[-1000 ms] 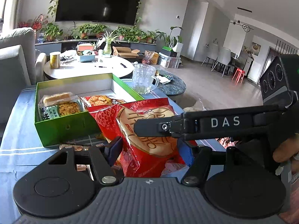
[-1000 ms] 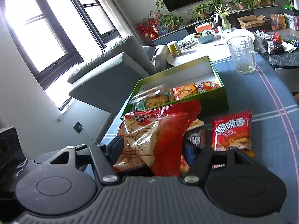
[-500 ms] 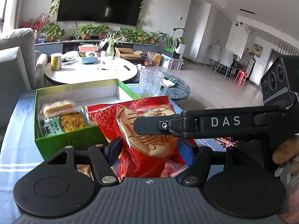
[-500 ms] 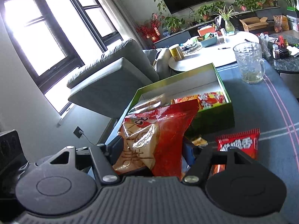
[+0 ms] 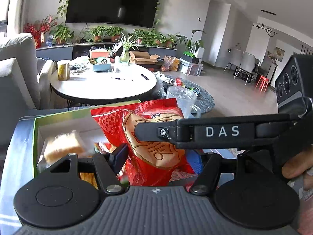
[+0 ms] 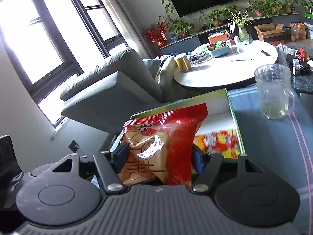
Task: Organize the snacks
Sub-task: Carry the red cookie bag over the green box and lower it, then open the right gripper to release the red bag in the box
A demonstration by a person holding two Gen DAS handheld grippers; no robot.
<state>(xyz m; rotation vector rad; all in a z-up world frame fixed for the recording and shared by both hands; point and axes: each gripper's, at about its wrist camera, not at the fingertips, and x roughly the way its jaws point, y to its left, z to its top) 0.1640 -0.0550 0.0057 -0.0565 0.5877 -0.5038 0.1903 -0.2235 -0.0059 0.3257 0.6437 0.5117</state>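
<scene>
Both grippers are shut on one red cookie bag (image 5: pixel 154 137). My left gripper (image 5: pixel 158 156) clamps its lower part, and the right gripper's arm, marked DAS, crosses in front of it. In the right wrist view my right gripper (image 6: pixel 160 156) pinches the same red bag (image 6: pixel 166 146). The bag hangs above the open green box (image 5: pixel 34 137), which also shows in the right wrist view (image 6: pixel 233 117). A wrapped yellow cake (image 5: pixel 62 148) and a red-yellow snack pack (image 6: pixel 217 141) lie inside the box.
A glass mug (image 6: pixel 273 92) stands on the blue striped cloth (image 6: pixel 273 146) right of the box. A grey sofa (image 6: pixel 117 86) is to the left. A white round table (image 5: pixel 103 84) with clutter stands behind.
Both grippers have carried the red bag forward and higher, from in front of the box to over its opening. The loose snack packs on the cloth have dropped out of view.
</scene>
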